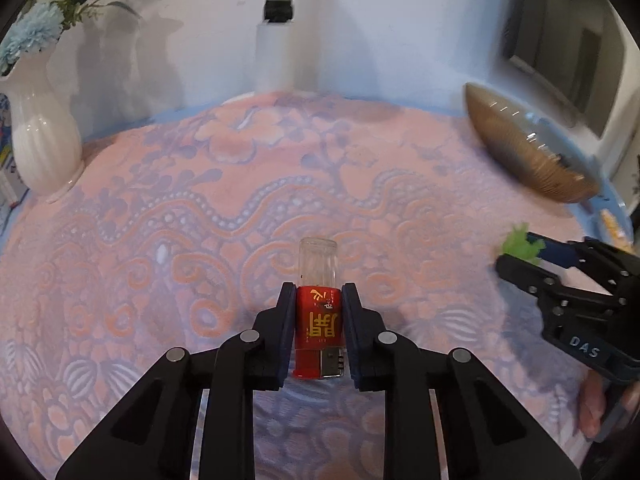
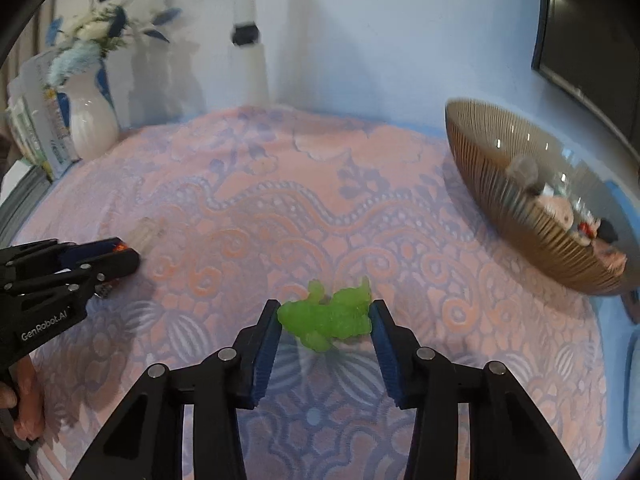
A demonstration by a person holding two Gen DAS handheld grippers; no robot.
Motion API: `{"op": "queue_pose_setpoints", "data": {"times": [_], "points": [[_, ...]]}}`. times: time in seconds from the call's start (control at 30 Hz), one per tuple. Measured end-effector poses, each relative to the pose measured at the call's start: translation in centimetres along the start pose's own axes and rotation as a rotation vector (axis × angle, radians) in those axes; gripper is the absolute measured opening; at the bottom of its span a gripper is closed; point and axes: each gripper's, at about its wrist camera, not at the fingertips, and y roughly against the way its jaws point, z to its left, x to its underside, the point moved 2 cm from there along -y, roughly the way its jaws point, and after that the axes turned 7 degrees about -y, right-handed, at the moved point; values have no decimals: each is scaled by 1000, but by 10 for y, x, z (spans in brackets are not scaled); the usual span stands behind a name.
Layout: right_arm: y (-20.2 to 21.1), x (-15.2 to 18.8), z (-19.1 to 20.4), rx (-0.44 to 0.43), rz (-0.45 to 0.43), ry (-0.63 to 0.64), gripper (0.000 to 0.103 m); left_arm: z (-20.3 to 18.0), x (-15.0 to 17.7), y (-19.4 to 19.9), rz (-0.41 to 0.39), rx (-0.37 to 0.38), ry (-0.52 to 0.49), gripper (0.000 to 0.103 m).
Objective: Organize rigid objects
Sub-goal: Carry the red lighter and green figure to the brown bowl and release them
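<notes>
Lighter (image 1: 319, 322) sits clenched in the left gripper (image 1: 317, 294); right gripper (image 2: 325, 312) grasps a green toy (image 2: 328, 316), bowl (image 2: 520, 208) ahead to its right.

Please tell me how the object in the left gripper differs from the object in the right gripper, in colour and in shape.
The lighter in the left gripper is red with gold characters and a clear end; the toy in the right gripper is plain translucent green. The lighter is a straight, smooth bar; the toy is lumpy and irregular. Both are small and clamped between two fingers above the patterned cloth.
</notes>
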Motion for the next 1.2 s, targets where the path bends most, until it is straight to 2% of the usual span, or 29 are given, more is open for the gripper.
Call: {"op": "queue_pose_setpoints", "data": {"times": [0.1,0.23,0.3,0.37,0.4,0.5,0.63,0.73,0.93,0.97,1.0,1.03,1.07,1.13,1.2], "points": [[16,-1,-9,-54,-58,-49,44,1,-3,21,-90,112,16,19],[31,-7,-37,-141,-88,-191,44,-11,-23,40,-132,130,11,19],[44,-13,-56,-191,-102,-267,44,-21,-42,48,-159,130,-5,19],[64,-25,-80,-205,-124,-330,44,-36,-65,55,-204,144,-21,19],[78,-33,-93,-193,-151,-345,44,-44,-77,56,-224,166,-24,19],[118,-64,-140,-79,-252,-371,44,-71,-118,51,-266,243,-41,19],[127,-102,-194,94,-293,-402,44,-116,-177,24,-280,289,-81,19],[111,-120,-224,200,-270,-418,44,-143,-205,-3,-253,334,-91,19],[65,-129,-254,264,-170,-446,44,-187,-217,-55,-195,384,-129,20],[61,-130,-257,261,-165,-449,44,-193,-218,-62,-187,400,-132,23],[58,-131,-259,261,-160,-449,44,-197,-218,-68,-175,402,-131,42],[56,-131,-261,268,-141,-448,53,-201,-219,-74,-149,397,-121,63],[52,-131,-262,273,-113,-449,60,-200,-217,-75,-139,395,-108,70],[57,-124,-264,266,-119,-454,60,-193,-210,-67,-173,403,-75,70],[70,-114,-261,248,-143,-445,60,-182,-204,-57,-167,396,-64,70]]}}
